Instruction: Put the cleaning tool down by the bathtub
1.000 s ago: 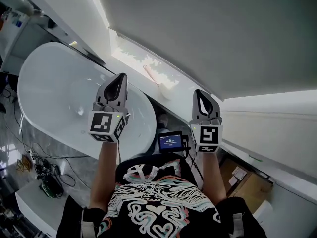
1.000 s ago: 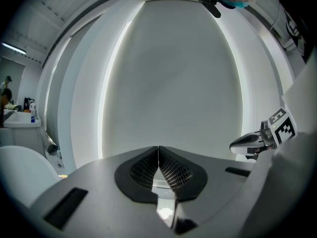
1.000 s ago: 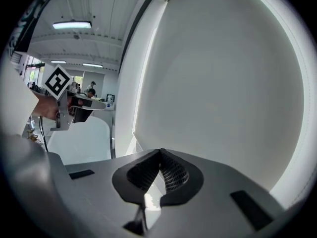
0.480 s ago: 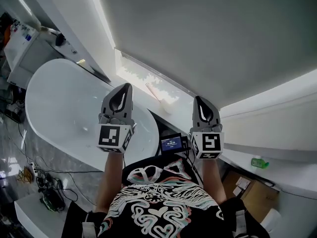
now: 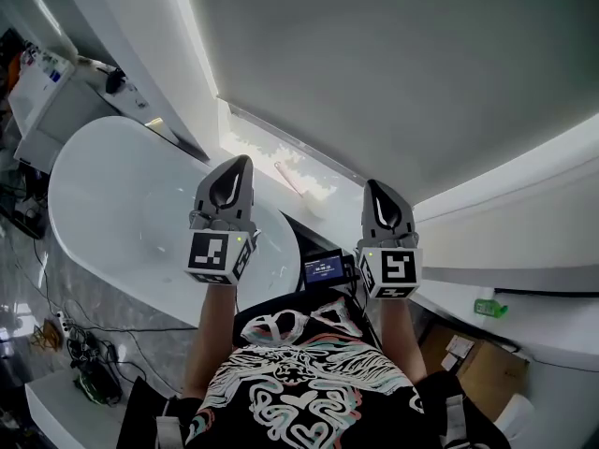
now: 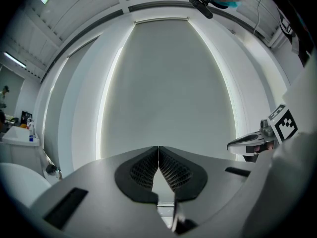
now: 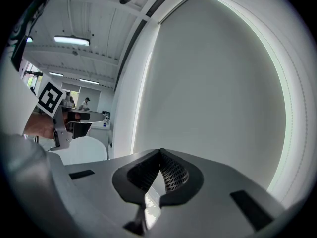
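Head view, steep down: person holds both claws up side by side, arms out front. Left claw [image 5: 234,168] sits over the near rim of the white bathtub [image 5: 112,204]; right claw [image 5: 377,193] is apart from it, past the tub's end. Small lit screen [image 5: 324,269] shows low betw. the wrists. At right, a green bottle [image 5: 487,305] stands on a white bench [image 5: 552,333], w/ a cardboard box [image 5: 468,361] below. Cables [image 5: 89,349] tangle on the grey floor [image 5: 56,283] left of the tub. Left gripper view: claw [image 6: 158,150] clenched, pads meeting at the tip, empty. Right gripper view: claw [image 7: 160,152] likewise clenched & empty, w/ the tub [image 7: 84,150] off to its left. Cleaning tool [image 5: 298,183] shows in the gap betw. the two claws, beyond them. It has a thin pale-pink handle & a whitish head at the right end, and lies flat on the window ledge [image 5: 257,148] just behind the tub's rim. It's small & washed out by light, so head detail can't be told. Grey roller blind [image 5: 393,64] fills the wall above the ledge, w/ bright light strips along its edges. Surrounds are white.
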